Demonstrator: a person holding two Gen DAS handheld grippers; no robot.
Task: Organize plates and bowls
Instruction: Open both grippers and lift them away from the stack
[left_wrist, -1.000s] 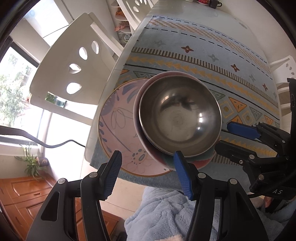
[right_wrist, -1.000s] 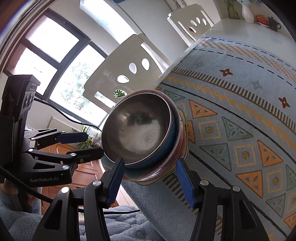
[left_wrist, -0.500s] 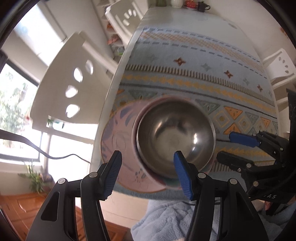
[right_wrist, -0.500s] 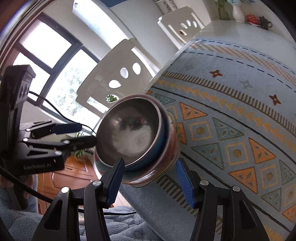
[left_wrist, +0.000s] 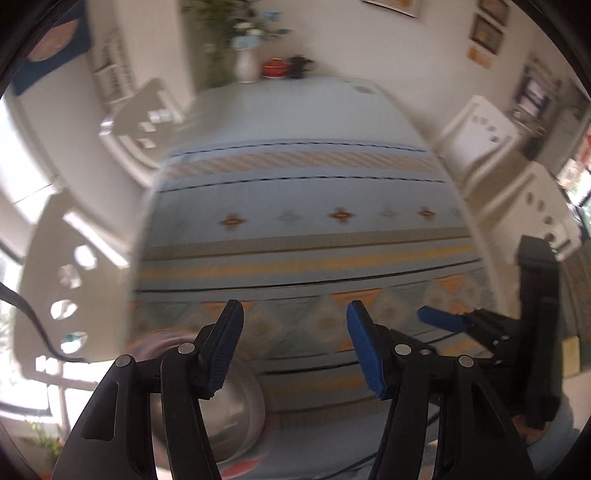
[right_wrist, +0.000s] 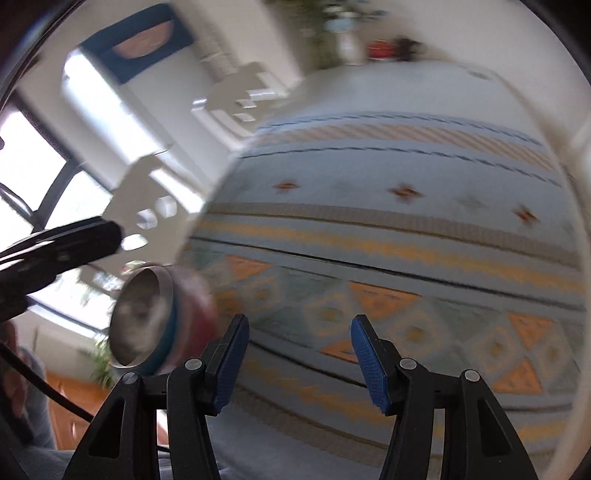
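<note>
Both views have swung off the dishes since the earlier frames: the stack that filled the space ahead of the jaws now sits low and to the left of each, and the patterned cloth fills the middle.

The left hand-held gripper (left_wrist: 295, 345) stands with its blue pads apart and nothing between them; the right hand-held gripper (right_wrist: 297, 350) is likewise open and empty. Just left of the right one's jaws sits the round stainless-steel bowl (right_wrist: 142, 319), nested in a teal-and-red ceramic bowl (right_wrist: 192, 317), at the near left corner of the pale blue tabletop (right_wrist: 406, 206) with its orange geometric cloth.

The steel bowl is probably light, stiff and slick, so pads would likely slide on its curved wall; pinching the rim, one pad inside and one outside, looks the surest hold. The ceramic under it should be heavier and chip-prone, and the stack lies close to the tabletop edge.

Motion blur smears everything. From the left wrist only a slice of the steel bowl (left_wrist: 236, 417) shows behind the left finger, and the plate beneath cannot be made out. Bowl undersides are hidden.
</note>
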